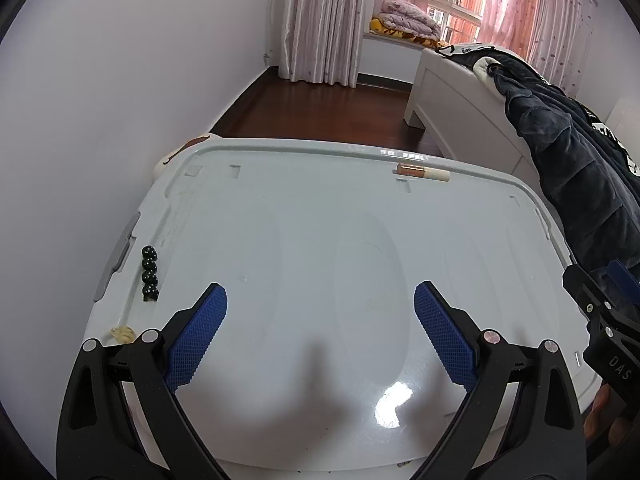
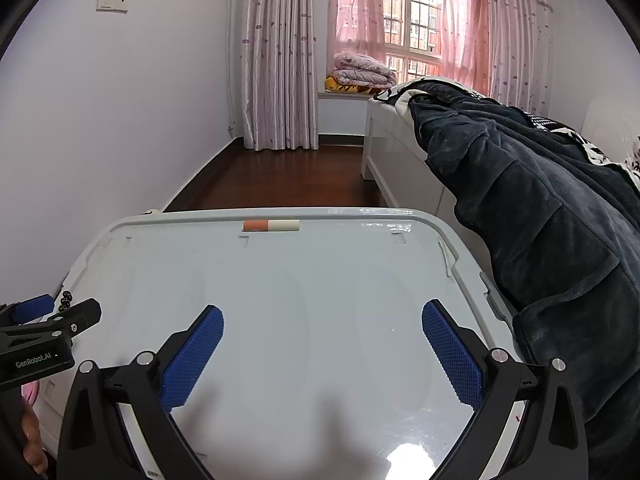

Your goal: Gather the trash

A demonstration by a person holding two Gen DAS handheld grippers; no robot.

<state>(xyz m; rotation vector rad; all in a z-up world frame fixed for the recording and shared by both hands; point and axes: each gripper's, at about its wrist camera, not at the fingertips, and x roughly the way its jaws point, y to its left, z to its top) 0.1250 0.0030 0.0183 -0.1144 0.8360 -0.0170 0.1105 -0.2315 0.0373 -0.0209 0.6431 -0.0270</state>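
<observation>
A small tube, copper at one end and cream at the other (image 1: 423, 172), lies at the far edge of a pale grey plastic bin lid (image 1: 300, 240); it also shows in the right wrist view (image 2: 271, 225). A row of black beads (image 1: 149, 273) lies by the lid's left rim, with a small clear yellowish piece (image 1: 123, 334) nearer to me. My left gripper (image 1: 320, 300) is open and empty over the lid's near part. My right gripper (image 2: 322, 320) is open and empty over the same lid (image 2: 320, 280).
A dark blue robe (image 2: 540, 220) hangs off a white bed (image 2: 384, 152) at the right, close to the lid's right rim. A white wall (image 1: 120, 80) stands at the left. Dark wood floor (image 2: 288, 176), curtains and a window lie beyond.
</observation>
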